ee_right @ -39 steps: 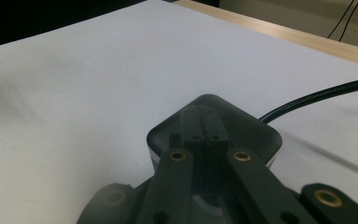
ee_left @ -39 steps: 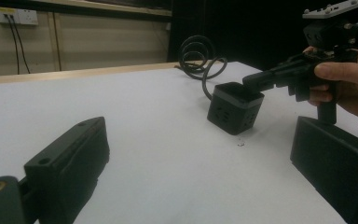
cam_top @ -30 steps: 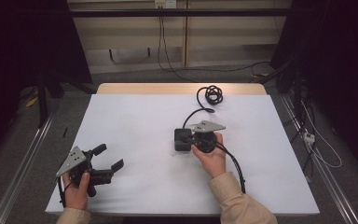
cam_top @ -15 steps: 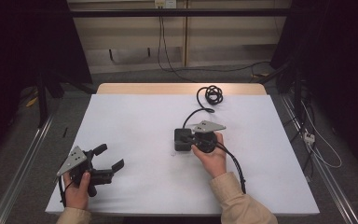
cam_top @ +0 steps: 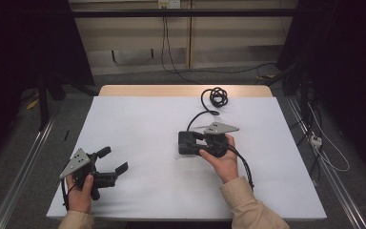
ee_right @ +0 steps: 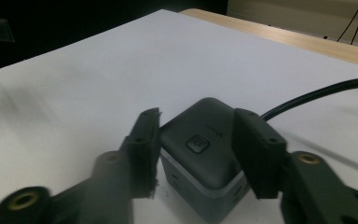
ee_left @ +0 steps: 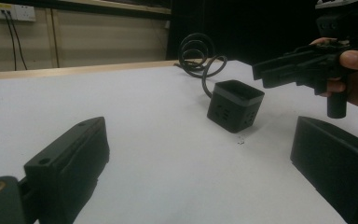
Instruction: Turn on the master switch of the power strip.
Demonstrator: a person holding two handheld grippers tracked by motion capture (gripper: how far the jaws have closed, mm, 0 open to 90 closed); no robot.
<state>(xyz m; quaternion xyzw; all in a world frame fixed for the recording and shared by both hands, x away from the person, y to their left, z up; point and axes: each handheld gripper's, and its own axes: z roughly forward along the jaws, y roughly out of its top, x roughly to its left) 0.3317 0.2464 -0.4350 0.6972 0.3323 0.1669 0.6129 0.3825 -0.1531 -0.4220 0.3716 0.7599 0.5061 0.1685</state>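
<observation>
A black cube-shaped power adapter [cam_top: 187,143] sits on the white table [cam_top: 138,119], right of the middle. Its black cable runs back to a coil [cam_top: 218,97] at the far edge. My right gripper [cam_top: 201,143] points left at the cube, open. In the right gripper view the cube [ee_right: 205,149] lies between the two jaws, which flank its top corners. In the left gripper view the right gripper [ee_left: 265,72] hovers just above and behind the cube [ee_left: 235,105]. My left gripper [cam_top: 115,159] rests near the front left corner, open, nothing between its jaws.
The white tabletop ends in a wooden strip [cam_top: 171,90] at the far side. Loose cables [cam_top: 324,148] lie on the floor to the right, and a metal rail [cam_top: 24,167] runs along the left. A wall socket [ee_left: 14,10] with plugged leads is behind the table.
My right hand and gripper have drifted slightly to the right. The cube and the left gripper have not moved.
</observation>
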